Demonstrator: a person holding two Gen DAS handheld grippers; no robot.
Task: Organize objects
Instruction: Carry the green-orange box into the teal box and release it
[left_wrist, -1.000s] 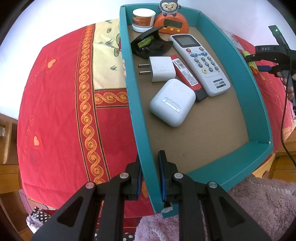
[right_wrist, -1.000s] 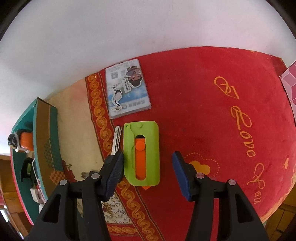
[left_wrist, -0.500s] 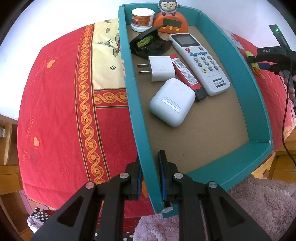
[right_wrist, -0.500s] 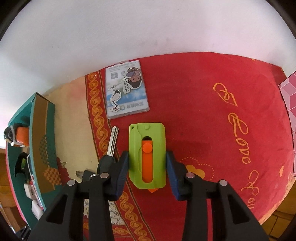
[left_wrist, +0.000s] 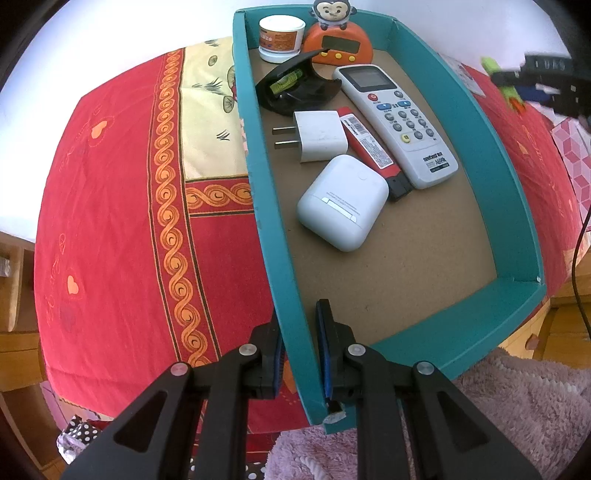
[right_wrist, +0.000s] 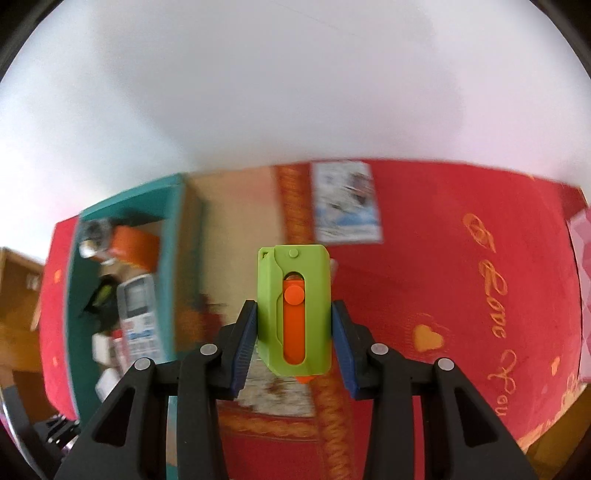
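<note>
Two claws grip: the left claw (left_wrist: 299, 345) clamps the teal box (left_wrist: 491, 166) wall, the right claw (right_wrist: 293, 334) holds the green cutter (right_wrist: 293, 310) above the red cloth (right_wrist: 461, 280)

Red patterned cloth (left_wrist: 122, 206), pink rug (left_wrist: 517, 417)

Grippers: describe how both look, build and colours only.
Both match: the left gripper and the right gripper have matte black angular plastic arms with triangular cut-outs, round silver rivets at the joints, and blue ribbed pads lining the jaws. No sleeve shows.
</note>
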